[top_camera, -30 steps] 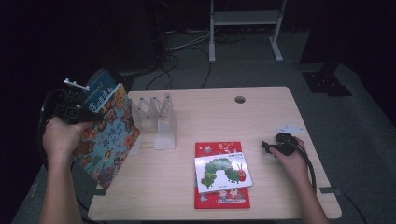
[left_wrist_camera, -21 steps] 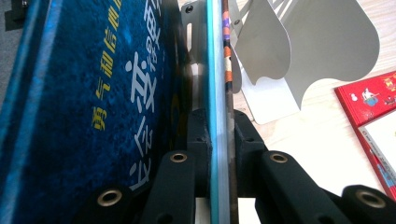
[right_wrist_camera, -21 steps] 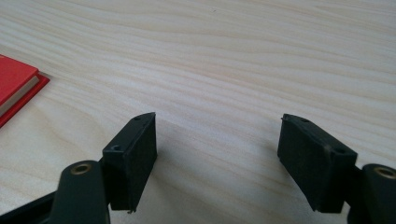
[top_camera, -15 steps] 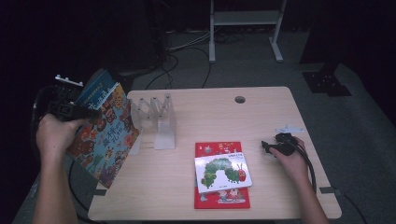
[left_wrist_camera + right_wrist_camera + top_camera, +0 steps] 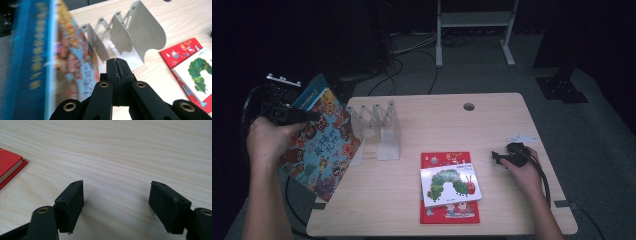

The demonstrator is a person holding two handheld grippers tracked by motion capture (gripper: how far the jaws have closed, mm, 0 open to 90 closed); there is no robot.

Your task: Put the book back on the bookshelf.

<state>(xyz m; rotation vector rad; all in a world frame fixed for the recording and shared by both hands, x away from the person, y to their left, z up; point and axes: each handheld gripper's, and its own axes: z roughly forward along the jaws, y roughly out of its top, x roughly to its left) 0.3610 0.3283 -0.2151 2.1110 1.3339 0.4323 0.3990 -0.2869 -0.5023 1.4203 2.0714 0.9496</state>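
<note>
A large colourful picture book (image 5: 319, 145) with a blue spine stands tilted at the table's left edge, partly past it. My left gripper (image 5: 312, 116) is at its top; in the left gripper view its jaws (image 5: 117, 62) are shut flush with nothing between them, and the blurred book (image 5: 72, 57) lies against their left side. A grey accordion book rack (image 5: 379, 132) (image 5: 130, 37) stands just right of it. A white caterpillar book (image 5: 450, 185) lies on a red book (image 5: 447, 216). My right gripper (image 5: 495, 157) (image 5: 116, 197) rests open on the tabletop.
The wooden table (image 5: 492, 125) has a cable hole (image 5: 469, 106) at the back and a small white label (image 5: 521, 137) near the right hand. A corner of the red book (image 5: 7, 165) lies left of the right gripper. Cables and a shelf frame (image 5: 474, 20) sit on the floor behind.
My left hand and gripper have drifted left and slightly down with the big book, away from the rack. The right hand has stayed still.
</note>
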